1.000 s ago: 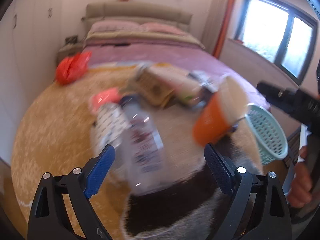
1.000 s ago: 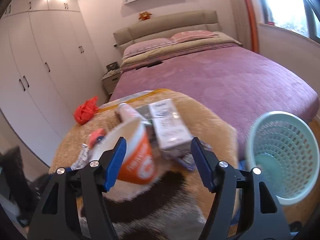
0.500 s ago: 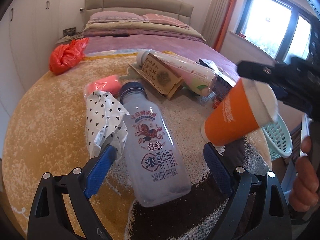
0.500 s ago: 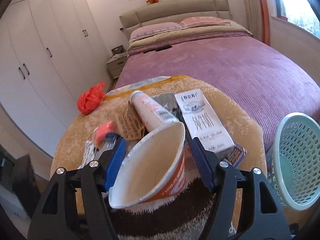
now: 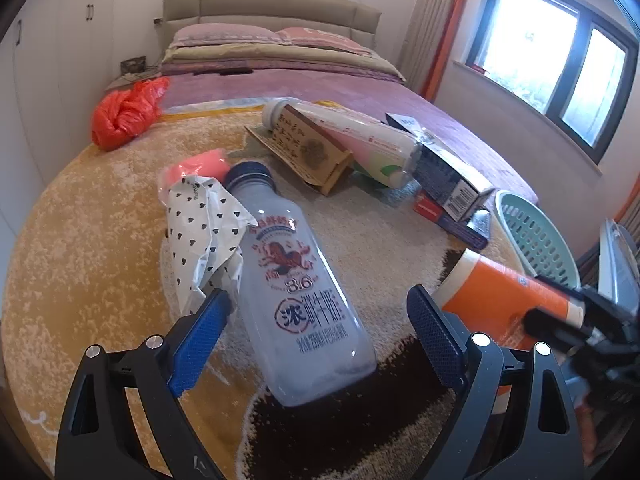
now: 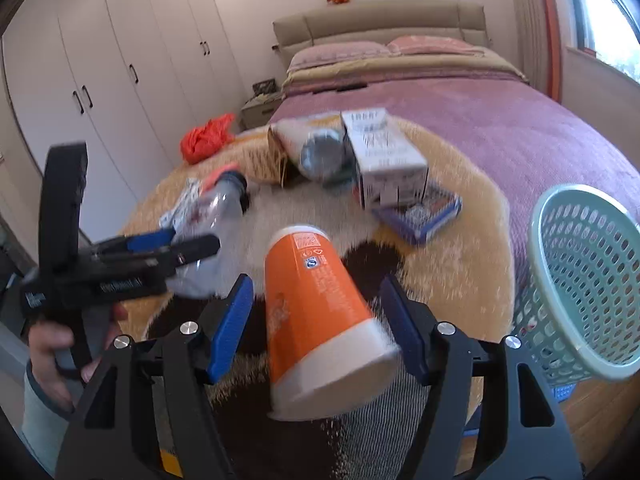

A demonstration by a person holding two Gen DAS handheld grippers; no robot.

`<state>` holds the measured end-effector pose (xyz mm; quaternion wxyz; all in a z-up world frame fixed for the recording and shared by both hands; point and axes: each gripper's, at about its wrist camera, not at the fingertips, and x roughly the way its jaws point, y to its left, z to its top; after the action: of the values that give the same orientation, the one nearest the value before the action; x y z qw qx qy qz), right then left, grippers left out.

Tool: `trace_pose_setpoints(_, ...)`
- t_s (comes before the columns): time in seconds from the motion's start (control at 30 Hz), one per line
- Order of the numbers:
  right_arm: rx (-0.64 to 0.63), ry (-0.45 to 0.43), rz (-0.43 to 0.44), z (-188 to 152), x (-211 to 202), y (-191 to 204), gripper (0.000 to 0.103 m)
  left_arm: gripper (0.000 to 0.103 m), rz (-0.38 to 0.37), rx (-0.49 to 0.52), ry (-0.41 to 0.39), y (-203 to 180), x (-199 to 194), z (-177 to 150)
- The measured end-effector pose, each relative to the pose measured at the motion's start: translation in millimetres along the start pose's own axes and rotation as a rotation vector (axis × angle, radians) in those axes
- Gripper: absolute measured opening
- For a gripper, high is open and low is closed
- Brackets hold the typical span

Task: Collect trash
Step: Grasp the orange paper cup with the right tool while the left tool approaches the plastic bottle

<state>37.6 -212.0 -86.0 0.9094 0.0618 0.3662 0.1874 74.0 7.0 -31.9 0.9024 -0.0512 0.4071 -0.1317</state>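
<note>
An empty milk bottle (image 5: 304, 296) with a blue cap lies on the rug between the fingers of my open left gripper (image 5: 318, 324); it also shows in the right wrist view (image 6: 212, 220). An orange paper cup (image 6: 320, 316) lies on its side between the fingers of my open right gripper (image 6: 318, 320), its white rim toward the camera; it also shows in the left wrist view (image 5: 508, 300). A mint-green mesh basket (image 6: 588, 296) stands tilted at the rug's right edge. A dotted paper wrapper (image 5: 204, 224) lies left of the bottle.
Farther back on the round rug (image 5: 80, 240) lie a brown box (image 5: 308, 152), a pink-and-white bottle (image 5: 360, 140), a blue-white carton (image 5: 440, 164) and a flat blue pack (image 6: 420, 216). A red plastic bag (image 5: 128, 112) sits by the bed (image 6: 480, 120). White wardrobes (image 6: 100, 60) stand left.
The orange cup has dropped from its raised, open-mouth-toward-camera pose onto its side on the rug. My right gripper moved lower and back. My left gripper closed in slightly on the bottle.
</note>
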Motion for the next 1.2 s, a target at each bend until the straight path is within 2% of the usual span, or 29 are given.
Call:
trace_pose_setpoints(0.23, 0.052, 0.032, 0.057, -20.1, 2.5, -7.9, 0.063, 0.087, 0.031, -0.001, 0.011, -5.6, 10.9, 12.8)
trace_pose_setpoints(0.43, 0.084, 0.036, 0.026, -20.7, 5.2, -7.3, 0.063, 0.08, 0.093, 0.042, 0.039, -20.7, 28.7, 19.4)
trace_pose_setpoints(0.57, 0.1, 0.052, 0.034, -21.2, 10.9, -7.1, 0.055, 0.078, 0.122, 0.069, 0.045, -27.6, 36.0, 17.1)
trace_pose_setpoints(0.7, 0.09, 0.058, 0.045, -20.6, 12.3, -1.5, 0.051, 0.069, 0.14, 0.083, 0.043, -28.9, 38.2, 13.5)
trace_pose_setpoints(0.8, 0.084, 0.069, 0.063, -19.2, 12.8, 2.8, 0.042, 0.061, 0.126, 0.059, 0.019, -25.7, 32.2, 13.1)
trace_pose_setpoints(0.9, 0.058, 0.053, 0.038, -17.3, 8.0, 8.4, 0.04, 0.055, 0.096, 0.016, -0.009, -15.8, 23.2, 12.1)
trace_pose_setpoints(1.07, 0.034, 0.001, 0.043, -12.1, -9.9, 12.4, 0.039, 0.054, 0.035, -0.037, -0.052, -4.1, 4.7, 9.7)
trace_pose_setpoints(1.2, 0.032, -0.038, 0.044, -6.2, -24.2, 8.9, 0.039, 0.053, 0.024, -0.042, -0.093, -2.0, -16.2, 5.3)
